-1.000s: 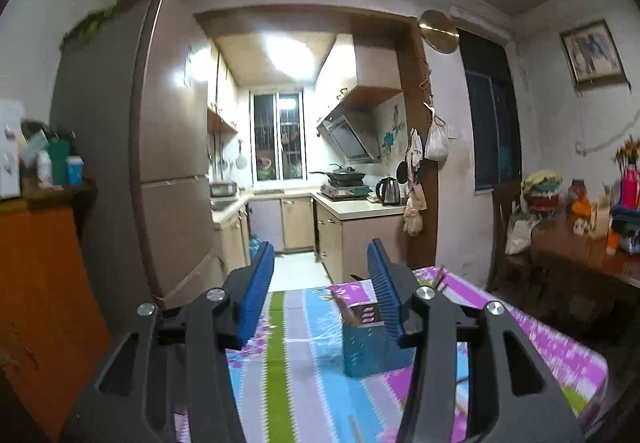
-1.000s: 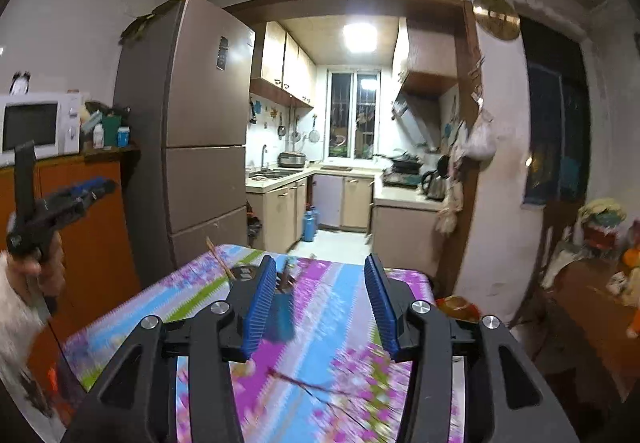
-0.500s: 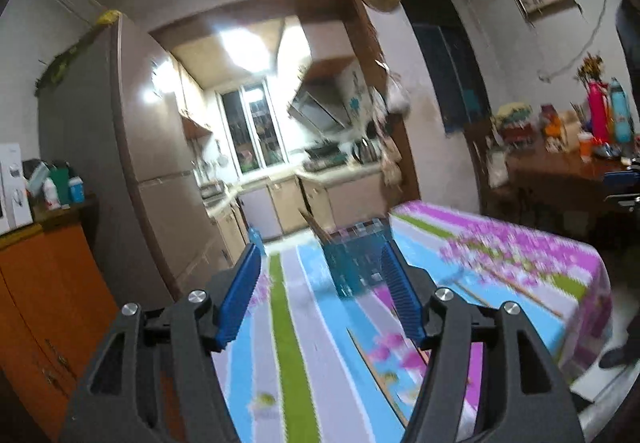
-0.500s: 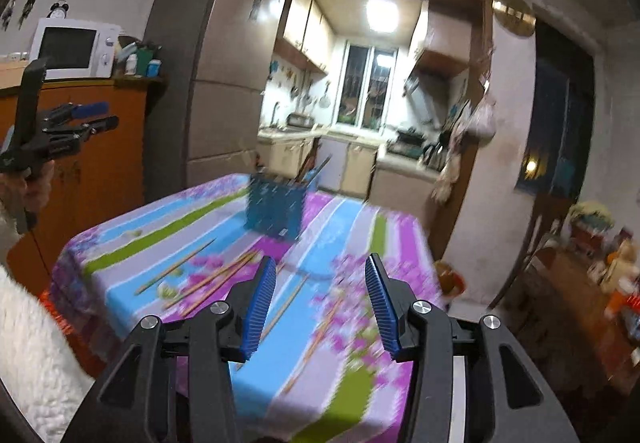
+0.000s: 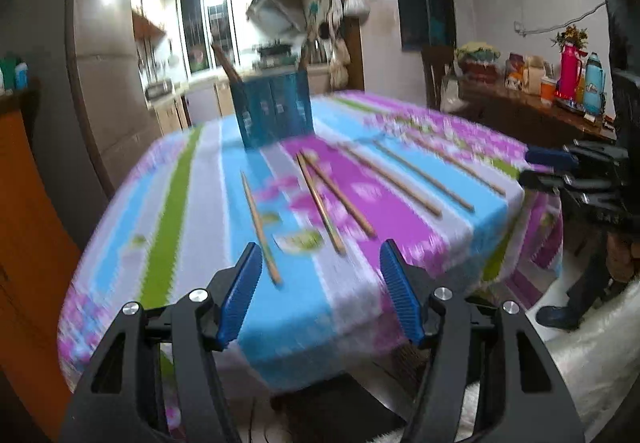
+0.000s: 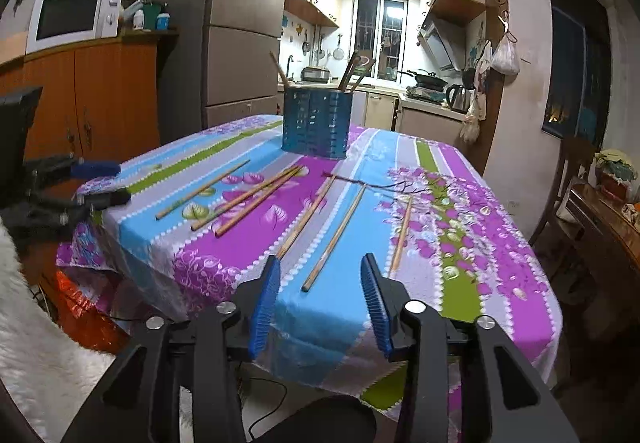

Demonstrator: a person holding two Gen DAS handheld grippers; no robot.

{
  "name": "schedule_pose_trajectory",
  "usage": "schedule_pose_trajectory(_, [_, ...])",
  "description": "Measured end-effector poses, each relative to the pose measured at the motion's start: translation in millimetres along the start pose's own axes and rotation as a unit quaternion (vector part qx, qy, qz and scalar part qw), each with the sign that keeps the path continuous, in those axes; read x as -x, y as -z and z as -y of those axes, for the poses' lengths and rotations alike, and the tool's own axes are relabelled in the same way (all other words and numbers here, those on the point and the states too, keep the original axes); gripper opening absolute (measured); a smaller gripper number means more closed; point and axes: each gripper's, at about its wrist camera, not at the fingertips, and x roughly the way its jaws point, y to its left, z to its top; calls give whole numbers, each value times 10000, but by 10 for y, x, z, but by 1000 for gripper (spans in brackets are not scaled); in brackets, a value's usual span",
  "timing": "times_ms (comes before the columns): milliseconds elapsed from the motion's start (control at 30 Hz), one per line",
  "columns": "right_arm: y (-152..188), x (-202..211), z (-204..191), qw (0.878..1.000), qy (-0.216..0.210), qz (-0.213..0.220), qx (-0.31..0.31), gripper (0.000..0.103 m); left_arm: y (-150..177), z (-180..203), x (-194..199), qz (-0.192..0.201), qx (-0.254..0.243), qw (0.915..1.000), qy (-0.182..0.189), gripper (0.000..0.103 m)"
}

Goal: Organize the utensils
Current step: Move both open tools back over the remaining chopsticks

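On tablecloth (image 6: 340, 307): loose chopsticks (image 6: 334, 233) | blue holder (image 6: 316, 121) behind | left tool (image 5: 320, 255), right tool (image 6: 318, 267) closing, empty

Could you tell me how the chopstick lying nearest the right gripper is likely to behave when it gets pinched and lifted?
The chopstick looks like a thin, straight wooden stick, so probably stiff and light. Lying flat on the soft tablecloth, it may roll or skid away as the fingers close. Gripped near one end, it would likely tilt.
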Motion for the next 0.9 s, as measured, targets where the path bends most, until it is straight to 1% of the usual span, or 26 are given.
schedule_pose_trajectory(33, [10,-38,-1,10000,-3,-6,-51,39,27,54,-35,-59,-86,9999,-18,52])
schedule_pose_trajectory(100, [29,-175,14,9997,-4,-81,-247,33,46,133,-99,-92,-229,9997,-25,46])
schedule_pose_trajectory(133, [21,-220,29,9995,-7,-113,-309,33,38,161,-117,-68,-225,9997,6,40])
schedule_pose_trajectory(167, [35,-273,33,9992,5,-151,-371,31,8,179,-148,-63,-215,9997,17,37])
schedule_pose_trajectory(233, [59,-382,32,9985,51,-279,-464,24,-43,241,-210,-41,-256,9996,75,27])
schedule_pose_trajectory(367, [82,-483,37,9978,49,-377,-548,23,-61,418,-337,-81,-384,9991,164,24])
schedule_pose_trajectory(467, [75,-525,44,9977,29,-383,-557,23,-64,483,-432,-138,-348,9993,23,24])
schedule_pose_trajectory(567, [63,-571,26,9980,31,-373,-505,23,-100,513,-517,-106,-292,9994,-167,24])
schedule_pose_trajectory(667, [55,-642,18,9981,14,-380,-477,23,-124,560,-590,-79,-337,9991,-256,24])
schedule_pose_trajectory(833, [58,-732,33,9977,9,-422,-526,24,-125,590,-801,-270,-258,9985,-397,24])
schedule_pose_trajectory(900, [68,-761,52,9975,15,-442,-554,24,-122,590,-840,-251,-233,9984,-452,24])
